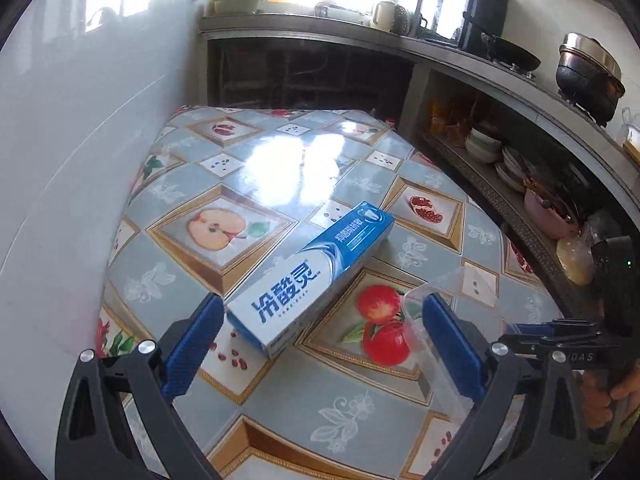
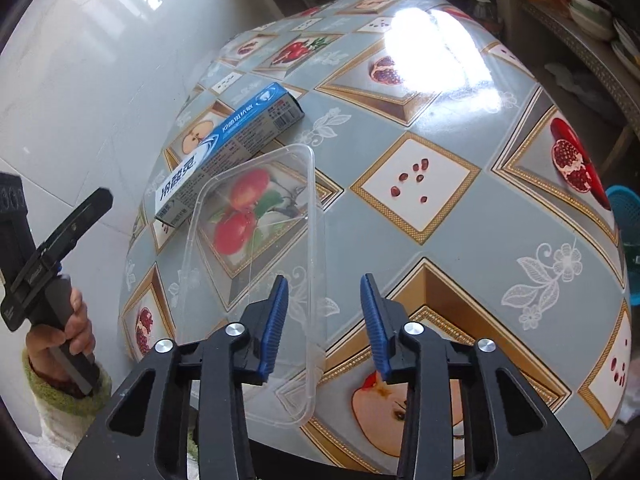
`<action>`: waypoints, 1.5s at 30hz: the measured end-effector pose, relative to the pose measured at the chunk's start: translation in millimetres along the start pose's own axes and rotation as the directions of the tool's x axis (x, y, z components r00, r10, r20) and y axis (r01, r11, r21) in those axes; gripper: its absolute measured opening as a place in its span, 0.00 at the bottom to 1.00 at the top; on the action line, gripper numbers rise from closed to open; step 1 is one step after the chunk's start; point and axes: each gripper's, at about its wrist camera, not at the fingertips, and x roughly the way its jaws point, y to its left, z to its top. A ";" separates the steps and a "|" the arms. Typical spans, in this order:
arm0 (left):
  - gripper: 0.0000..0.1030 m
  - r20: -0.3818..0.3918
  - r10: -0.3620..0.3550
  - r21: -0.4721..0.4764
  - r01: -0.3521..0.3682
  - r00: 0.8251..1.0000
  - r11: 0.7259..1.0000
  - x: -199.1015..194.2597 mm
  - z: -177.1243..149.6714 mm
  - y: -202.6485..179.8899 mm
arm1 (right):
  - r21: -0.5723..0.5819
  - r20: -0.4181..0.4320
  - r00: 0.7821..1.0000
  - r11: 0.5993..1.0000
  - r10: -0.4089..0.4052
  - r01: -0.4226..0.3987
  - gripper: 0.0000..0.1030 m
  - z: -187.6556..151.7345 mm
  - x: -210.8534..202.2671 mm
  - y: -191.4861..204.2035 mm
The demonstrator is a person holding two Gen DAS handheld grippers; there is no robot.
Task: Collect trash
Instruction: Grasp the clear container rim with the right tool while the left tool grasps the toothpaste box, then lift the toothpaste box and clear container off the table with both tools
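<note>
1. On the desk [image 2: 460,240] lay a blue toothpaste box [image 1: 310,276], touching a clear plastic tray [image 2: 256,248] (empty).
2. Left hand-held gripper [image 1: 320,344] gaped wide before the box, holding nothing.
3. Right hand-held gripper [image 2: 324,320] stood open astride the tray's near rim.

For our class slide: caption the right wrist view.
Open right hand-held gripper above clear plastic container beside toothpaste box on fruit-patterned table.
</note>
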 end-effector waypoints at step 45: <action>0.62 -0.409 -0.147 -0.014 0.155 0.901 0.988 41.6 -44.3 -76.7 | 0.128 0.096 0.988 0.986 -0.121 0.109 0.03 -9.2 -50.2 -70.0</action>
